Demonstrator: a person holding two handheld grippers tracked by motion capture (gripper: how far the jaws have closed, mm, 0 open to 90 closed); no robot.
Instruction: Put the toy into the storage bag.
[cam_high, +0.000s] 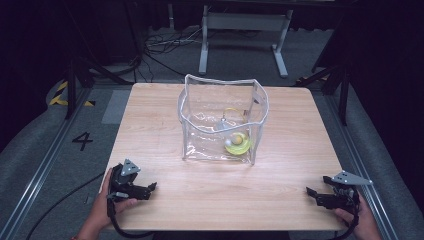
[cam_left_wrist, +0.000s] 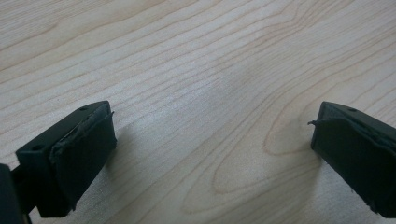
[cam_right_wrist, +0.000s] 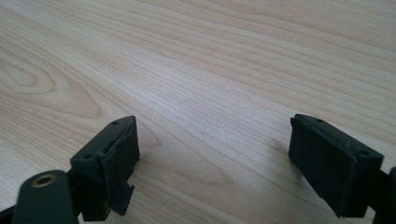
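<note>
A clear plastic bag (cam_high: 222, 120) stands open-topped in the middle of the wooden table (cam_high: 150, 125), with a yellow and white object (cam_high: 237, 144) lying on its bottom. My left gripper (cam_high: 152, 187) rests at the table's near left corner, held by a hand, pointing right. Its jaws stand wide apart over bare wood, with nothing between the black pads (cam_left_wrist: 84, 154). My right gripper (cam_high: 310, 192) rests at the near right corner, pointing left. It is open too, and only wood grain lies between its pads (cam_right_wrist: 112, 163). Both grippers are well short of the bag.
A white metal frame (cam_high: 245, 35) and loose cables (cam_high: 155, 47) lie on the grey floor beyond the table. A dark stand (cam_high: 75, 80) with yellow-black tape is at the far left. A "4" (cam_high: 82, 141) is marked on the floor.
</note>
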